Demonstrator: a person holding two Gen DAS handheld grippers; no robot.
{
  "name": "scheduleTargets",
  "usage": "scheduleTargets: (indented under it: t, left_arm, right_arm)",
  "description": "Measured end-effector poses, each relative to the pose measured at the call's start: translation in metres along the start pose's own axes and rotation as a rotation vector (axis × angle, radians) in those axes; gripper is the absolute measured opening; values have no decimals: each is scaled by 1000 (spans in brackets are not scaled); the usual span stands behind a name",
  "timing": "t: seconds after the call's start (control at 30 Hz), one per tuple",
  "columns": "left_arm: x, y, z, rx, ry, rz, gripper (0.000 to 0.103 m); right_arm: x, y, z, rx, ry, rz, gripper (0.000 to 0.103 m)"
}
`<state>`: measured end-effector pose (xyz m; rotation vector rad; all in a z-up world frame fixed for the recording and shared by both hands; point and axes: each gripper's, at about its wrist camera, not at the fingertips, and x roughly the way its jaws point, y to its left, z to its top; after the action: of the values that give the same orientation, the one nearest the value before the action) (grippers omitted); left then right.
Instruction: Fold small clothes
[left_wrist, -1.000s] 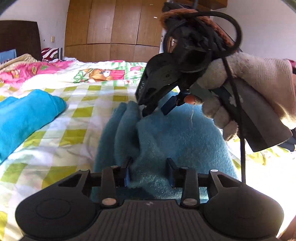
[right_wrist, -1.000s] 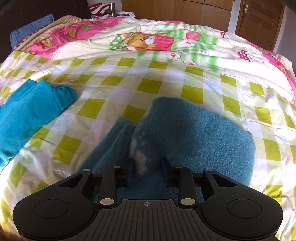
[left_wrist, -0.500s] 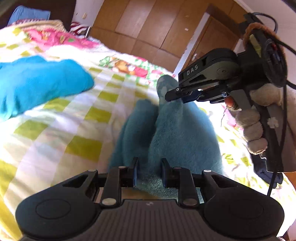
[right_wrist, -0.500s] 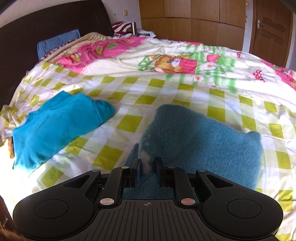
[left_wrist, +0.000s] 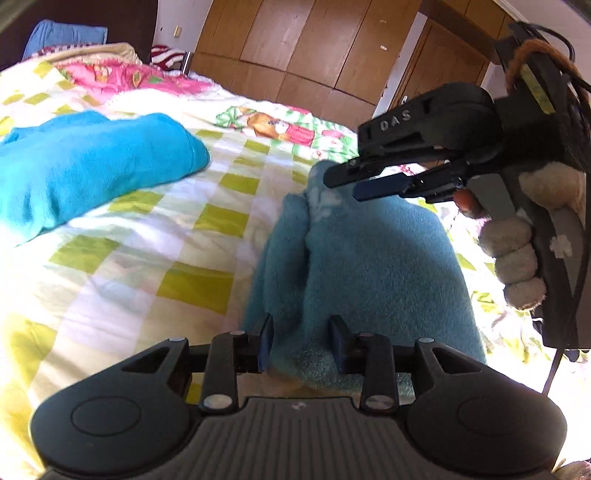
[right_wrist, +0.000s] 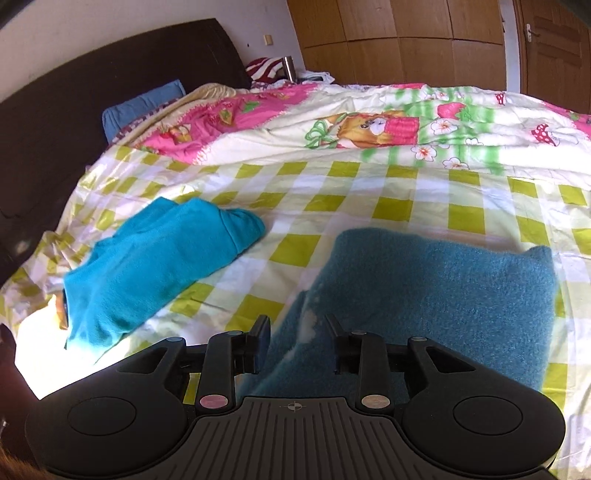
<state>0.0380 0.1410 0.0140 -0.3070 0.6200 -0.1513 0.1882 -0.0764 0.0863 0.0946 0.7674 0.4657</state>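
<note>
Fuzzy teal garment (right_wrist: 436, 291) lies folded on glossy checked sheet (right_wrist: 332, 184).

The left wrist camera rides low behind the left tool (left_wrist: 301, 341), looking across the bed (left_wrist: 122, 236) toward the wardrobe (left_wrist: 295, 48), with the right tool (left_wrist: 345, 181) entering from the right. The right wrist camera sits higher behind its tool (right_wrist: 297, 345), facing the headboard (right_wrist: 74, 96). Both views share the teal cloth (left_wrist: 369, 266) (right_wrist: 436, 288) close up and the blue garment (left_wrist: 85, 162) (right_wrist: 155, 266) at left.
</note>
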Motion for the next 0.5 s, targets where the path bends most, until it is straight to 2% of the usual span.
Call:
scheduleTargets:
  t: [0.13, 0.23, 0.33, 0.43, 0.5]
  left_arm:
    - [-22, -23, 20, 117, -114, 20, 48]
    - [-12, -35, 35, 166, -141, -8, 48]
    - [19, -40, 42, 189, -100, -11, 48]
    - [55, -33, 36, 189, 8, 71, 49]
    - [63, -27, 26, 178, 48, 76, 50]
  right_arm:
    - [-39, -13, -8, -28, -87, -41, 34]
    - [-42, -31, -16, -25, -94, -110, 35]
    - [-29, -52, -22, 12, -84, -155, 35]
    - [-4, -68, -27, 43, -27, -160, 35]
    - [13, -70, -33, 28, 1, -148, 35]
